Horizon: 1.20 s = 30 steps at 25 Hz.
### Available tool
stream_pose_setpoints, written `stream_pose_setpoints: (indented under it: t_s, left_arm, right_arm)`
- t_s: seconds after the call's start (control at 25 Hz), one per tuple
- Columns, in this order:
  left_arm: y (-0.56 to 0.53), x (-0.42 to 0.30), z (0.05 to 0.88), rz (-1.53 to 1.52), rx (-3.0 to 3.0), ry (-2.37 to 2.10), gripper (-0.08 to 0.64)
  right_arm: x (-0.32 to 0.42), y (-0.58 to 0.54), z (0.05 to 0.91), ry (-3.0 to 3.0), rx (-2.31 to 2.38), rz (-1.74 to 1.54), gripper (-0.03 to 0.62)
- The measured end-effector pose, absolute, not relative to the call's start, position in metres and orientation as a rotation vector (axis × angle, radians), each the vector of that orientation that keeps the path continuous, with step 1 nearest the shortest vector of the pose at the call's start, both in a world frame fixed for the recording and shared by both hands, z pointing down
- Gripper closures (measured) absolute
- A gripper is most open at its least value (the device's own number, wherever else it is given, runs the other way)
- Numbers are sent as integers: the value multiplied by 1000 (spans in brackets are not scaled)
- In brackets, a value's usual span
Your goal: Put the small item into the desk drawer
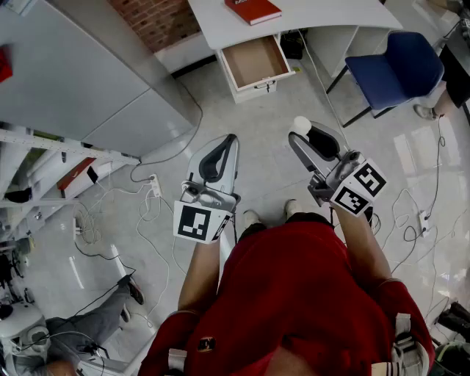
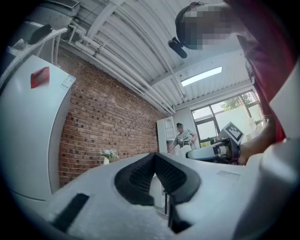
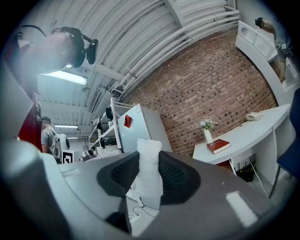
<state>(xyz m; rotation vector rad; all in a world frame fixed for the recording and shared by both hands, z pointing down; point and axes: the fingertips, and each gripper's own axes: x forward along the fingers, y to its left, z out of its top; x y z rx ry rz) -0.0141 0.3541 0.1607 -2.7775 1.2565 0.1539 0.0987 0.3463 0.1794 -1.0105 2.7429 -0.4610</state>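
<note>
My right gripper (image 1: 297, 133) is shut on a small white item (image 1: 302, 124), held upright between its black pads over the floor. In the right gripper view the item (image 3: 150, 174) fills the gap between the pads (image 3: 176, 176). The white desk's drawer (image 1: 255, 62) stands pulled open and empty, ahead of both grippers and well apart from them. My left gripper (image 1: 230, 139) hangs beside the right one, shut with nothing in it; its pads (image 2: 140, 176) meet at the tip in the left gripper view.
A red book (image 1: 252, 9) lies on the white desk (image 1: 316, 18) above the drawer. A blue chair (image 1: 396, 67) stands to the right. A grey cabinet (image 1: 81, 81) and shelving (image 1: 51, 172) fill the left. Cables (image 1: 150, 198) trail over the floor.
</note>
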Motion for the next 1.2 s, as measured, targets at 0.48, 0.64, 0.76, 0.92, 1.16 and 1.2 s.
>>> stream_pose_setpoints:
  t_s: [0.48,0.64,0.76,0.92,1.16,1.2]
  left_arm:
    - [355,-46,162,182,-2767,1280,554]
    - [355,-65,161,197,-2762,1290,554]
    - [354,-84,163,211,-2760,1296,554]
    - [353,-114,169,235,-2765,1303,554]
    - [343,-134,175,261,-2771,1330,554]
    - [339,-136,176,262,-2770,1333,554]
  right_arm:
    - [71,345,183,2733,-1018,-486,451]
    - [54,344,184,2738,-1027,-493,450]
    - [36,343,187,2745,-1035,-497,451]
    - [9,343,193,2760,-1050,-499,451]
    - [-6,333,200,2786,-1064,-520,451]
    - [-6,328,201,2786,-1067,-522,451]
